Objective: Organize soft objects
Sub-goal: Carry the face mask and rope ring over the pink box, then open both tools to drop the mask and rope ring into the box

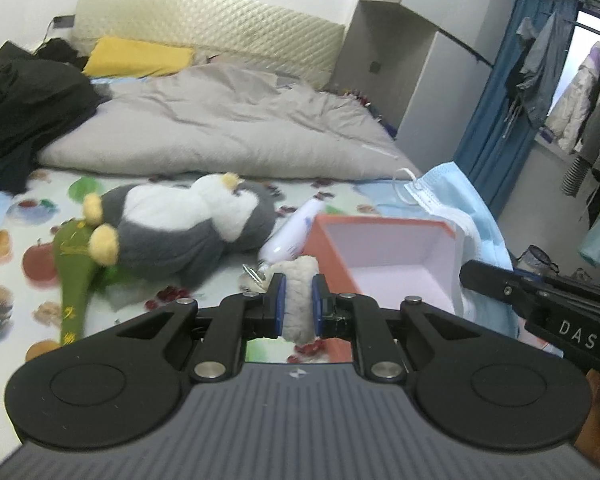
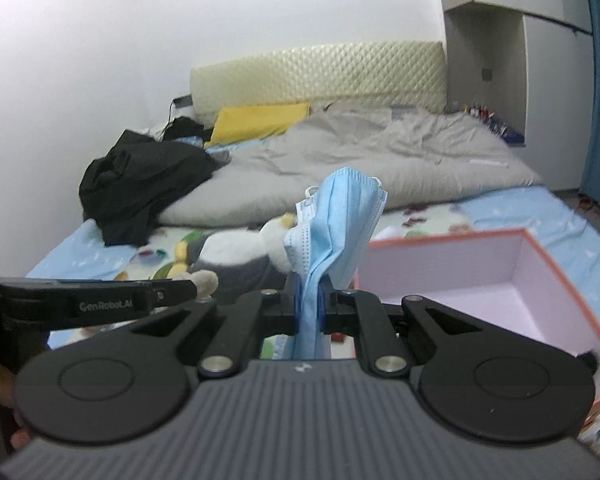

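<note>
- The left gripper (image 1: 299, 300) is pinched on a small whitish fluffy plush piece (image 1: 299, 304), held just left of the open orange-rimmed cardboard box with pale lining (image 1: 400, 264).
- The right gripper (image 2: 310, 300) is clamped on a folded light-blue pleated face mask (image 2: 336, 232) — near the box's left wall.
- Each item is best carried fully over the cavity before release — dangling ends could catch the rim.

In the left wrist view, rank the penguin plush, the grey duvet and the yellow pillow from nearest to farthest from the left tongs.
1. Penguin plush, lying on the fruit-print sheet just ahead and to the left of the left tongs.
2. Grey duvet, bunched across the middle of the bed behind the plush.
3. Yellow pillow, far back by the headboard.
</note>
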{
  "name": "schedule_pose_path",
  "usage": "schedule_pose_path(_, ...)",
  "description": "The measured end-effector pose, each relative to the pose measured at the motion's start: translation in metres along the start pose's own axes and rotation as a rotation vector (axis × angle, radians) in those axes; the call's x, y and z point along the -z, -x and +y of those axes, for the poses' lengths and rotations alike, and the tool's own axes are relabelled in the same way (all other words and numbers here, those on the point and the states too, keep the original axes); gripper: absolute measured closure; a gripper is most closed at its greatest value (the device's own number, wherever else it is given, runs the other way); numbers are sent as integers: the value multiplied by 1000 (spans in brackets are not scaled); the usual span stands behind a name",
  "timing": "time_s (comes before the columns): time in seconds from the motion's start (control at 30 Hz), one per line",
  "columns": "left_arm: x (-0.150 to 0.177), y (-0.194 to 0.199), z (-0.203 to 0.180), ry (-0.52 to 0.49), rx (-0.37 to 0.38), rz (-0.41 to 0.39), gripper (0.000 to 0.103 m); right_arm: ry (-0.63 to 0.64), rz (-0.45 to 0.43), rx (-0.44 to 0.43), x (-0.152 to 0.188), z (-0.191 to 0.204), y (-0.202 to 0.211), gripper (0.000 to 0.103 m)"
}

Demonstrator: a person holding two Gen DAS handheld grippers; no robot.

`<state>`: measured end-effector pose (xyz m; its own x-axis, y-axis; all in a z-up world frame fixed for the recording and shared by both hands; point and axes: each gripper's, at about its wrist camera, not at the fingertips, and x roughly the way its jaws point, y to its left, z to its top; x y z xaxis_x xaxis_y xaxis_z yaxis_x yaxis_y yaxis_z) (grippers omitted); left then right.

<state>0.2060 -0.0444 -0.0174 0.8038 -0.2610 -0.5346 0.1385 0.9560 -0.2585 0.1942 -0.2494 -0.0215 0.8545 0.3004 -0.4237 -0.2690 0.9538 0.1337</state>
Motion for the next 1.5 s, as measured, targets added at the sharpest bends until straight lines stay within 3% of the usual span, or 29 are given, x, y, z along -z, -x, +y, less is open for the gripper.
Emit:
schedule_pose_path(0.2, -23, -11, -33, -19, 65, -15, 87, 38, -46, 55, -23, -19, 10, 90)
schedule_pose_path(0.4, -37, -39, -70, -52, 132, 14, 87, -17, -49, 104, -34, -56, 12, 90)
schedule_pose_path(0.67, -31, -97, -116, -81, 184, 134, 86, -113, 75, 169, -22, -116, -9, 90)
schedule_pose_path(0.87, -9, -148, -137, -110, 194, 245, 86, -160, 182, 210, 5, -146, -32, 90)
schedule_pose_path(1.0, 7, -175, -140, -126, 203, 291, 86, -197, 242, 219, 25, -160, -45, 89)
schedule_pose_path(1.2, 22, -206, -132, -157, 156, 360, 86, -208, 308, 216, 46, -167, -59, 88)
schedule_pose_path(1.23, 24, -209, -130, -160, 144, 362, 84, -215, 313, 220, 48, -168, -60, 85)
schedule_pose_path(1.27, 25, -210, -127, -155, 135, 366, 74, -225, 318, 224, 49, -170, -60, 83)
schedule_pose_path(1.33, 26, -210, -121, -145, 126, 364, 62, -246, 320, 229, 51, -174, -61, 64)
schedule_pose_path(1.37, 26, -208, -119, -141, 124, 360, 54, -256, 317, 226, 52, -176, -60, 59)
schedule_pose_path(1.4, 26, -206, -117, -138, 125, 355, 54, -263, 313, 222, 53, -177, -59, 52)
schedule_pose_path(1.5, 23, -199, -114, -134, 133, 340, 54, -269, 307, 213, 52, -178, -57, 51)
